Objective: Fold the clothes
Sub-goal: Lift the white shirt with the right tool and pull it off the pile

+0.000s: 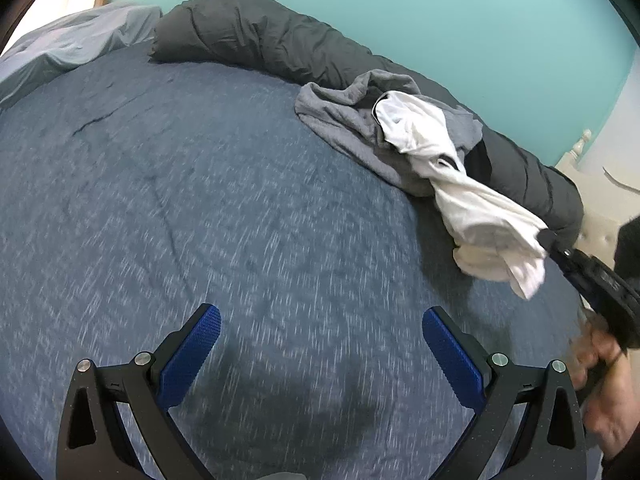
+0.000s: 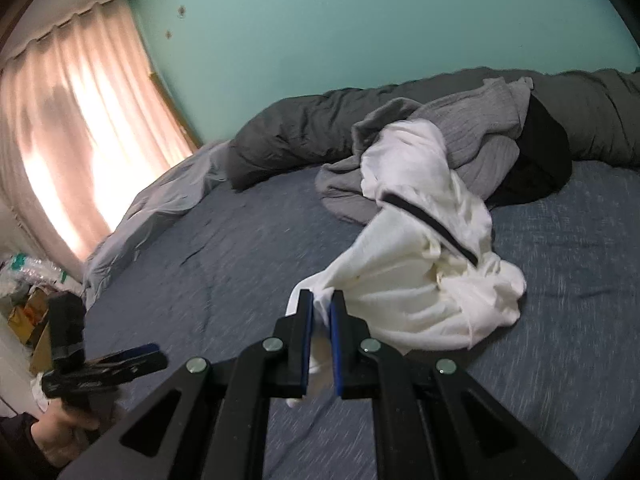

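White garment [image 2: 416,280] bunched, draped over crumpled grey garment [image 2: 472,136].

Left gripper [image 1: 321,330] spread wide; right gripper [image 2: 321,312] apparently clamped, both hand-held.

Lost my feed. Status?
Right gripper shut on white garment. Left gripper open over bedspread. Grey garment under the white.

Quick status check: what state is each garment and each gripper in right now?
white garment: crumpled, one edge pinched and lifted
grey garment: bunched, unfolded, partly under the white one
black garment: crumpled against the duvet
right gripper: shut on white garment
left gripper: open, empty, above the bed
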